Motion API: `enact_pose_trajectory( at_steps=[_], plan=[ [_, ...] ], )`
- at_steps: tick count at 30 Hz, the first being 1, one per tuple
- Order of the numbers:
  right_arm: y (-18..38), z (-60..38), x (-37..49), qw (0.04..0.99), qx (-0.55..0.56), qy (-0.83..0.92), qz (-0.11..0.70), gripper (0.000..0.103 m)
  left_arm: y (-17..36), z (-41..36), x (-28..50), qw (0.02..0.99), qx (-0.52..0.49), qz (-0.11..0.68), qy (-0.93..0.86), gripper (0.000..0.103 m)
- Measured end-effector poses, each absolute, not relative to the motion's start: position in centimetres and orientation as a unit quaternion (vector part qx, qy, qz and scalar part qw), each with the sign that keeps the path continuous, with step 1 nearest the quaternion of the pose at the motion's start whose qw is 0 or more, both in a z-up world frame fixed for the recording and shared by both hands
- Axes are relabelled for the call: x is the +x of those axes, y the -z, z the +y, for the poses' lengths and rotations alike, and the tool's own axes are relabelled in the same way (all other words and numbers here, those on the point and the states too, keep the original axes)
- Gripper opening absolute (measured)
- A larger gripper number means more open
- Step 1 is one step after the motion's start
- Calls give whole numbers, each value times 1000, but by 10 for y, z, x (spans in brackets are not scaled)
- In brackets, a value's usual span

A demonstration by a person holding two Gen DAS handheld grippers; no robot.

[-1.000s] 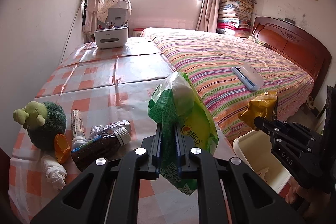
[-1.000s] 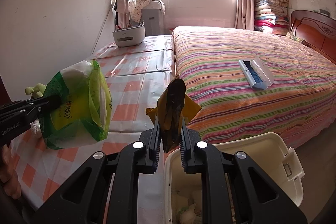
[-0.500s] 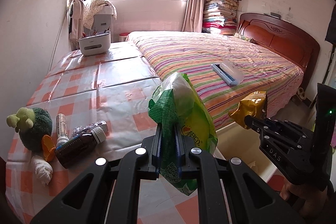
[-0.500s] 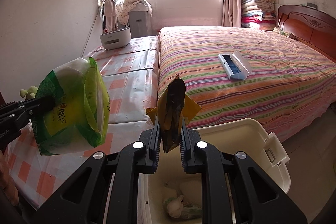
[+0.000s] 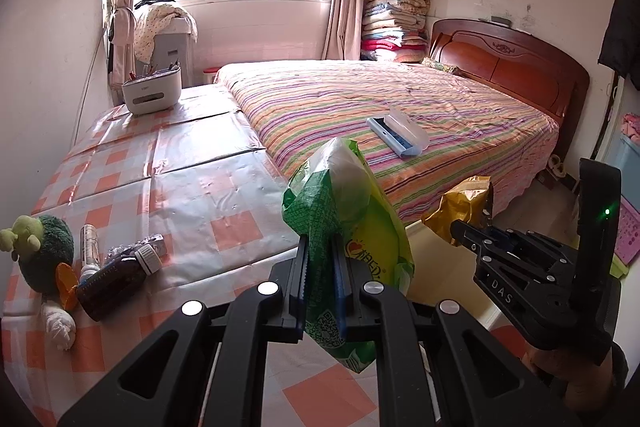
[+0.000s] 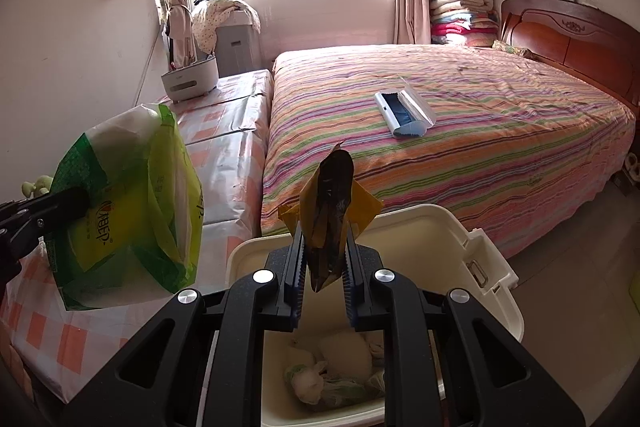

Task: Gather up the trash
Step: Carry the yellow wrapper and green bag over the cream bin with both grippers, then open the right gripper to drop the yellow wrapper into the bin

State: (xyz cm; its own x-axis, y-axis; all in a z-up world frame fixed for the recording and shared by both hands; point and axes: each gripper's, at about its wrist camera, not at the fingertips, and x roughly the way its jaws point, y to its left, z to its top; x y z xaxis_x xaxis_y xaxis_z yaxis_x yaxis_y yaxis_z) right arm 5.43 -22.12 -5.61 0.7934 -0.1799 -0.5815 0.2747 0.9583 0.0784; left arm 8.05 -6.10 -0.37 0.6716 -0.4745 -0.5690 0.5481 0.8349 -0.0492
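Two pieces of trash are off the checked surface, one in each gripper.

Largest of the task's things is the cream bin on the floor by the striped bed. In the right wrist view the gripper body covers its near wall and part of the crumpled rubbish at its bottom. In the left wrist view only slivers of it show past the green bag and the other gripper.

That green bag stands with its long axis roughly upright, open mouth up, lower end hanging under the fingers. The left gripper is clamped on its lower middle, near the surface's edge. Its print is too creased to read in full.

The gold wrapper is smaller, also upright, dark inner side facing the camera, pointed tip up. The right gripper is pinched tight on its lower part, above the bin's opening.

On the surface, a brown bottle lies on its side beside a green plush toy, which the frame edge partly cuts off.
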Motion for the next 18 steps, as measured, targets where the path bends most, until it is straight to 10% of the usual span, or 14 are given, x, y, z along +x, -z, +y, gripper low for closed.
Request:
enact_pose_trajectory(
  at_steps=[18],
  plan=[
    [59,-239,43,939,89,157,292,20,10,-82,75,905,77,295,297,10]
  ],
)
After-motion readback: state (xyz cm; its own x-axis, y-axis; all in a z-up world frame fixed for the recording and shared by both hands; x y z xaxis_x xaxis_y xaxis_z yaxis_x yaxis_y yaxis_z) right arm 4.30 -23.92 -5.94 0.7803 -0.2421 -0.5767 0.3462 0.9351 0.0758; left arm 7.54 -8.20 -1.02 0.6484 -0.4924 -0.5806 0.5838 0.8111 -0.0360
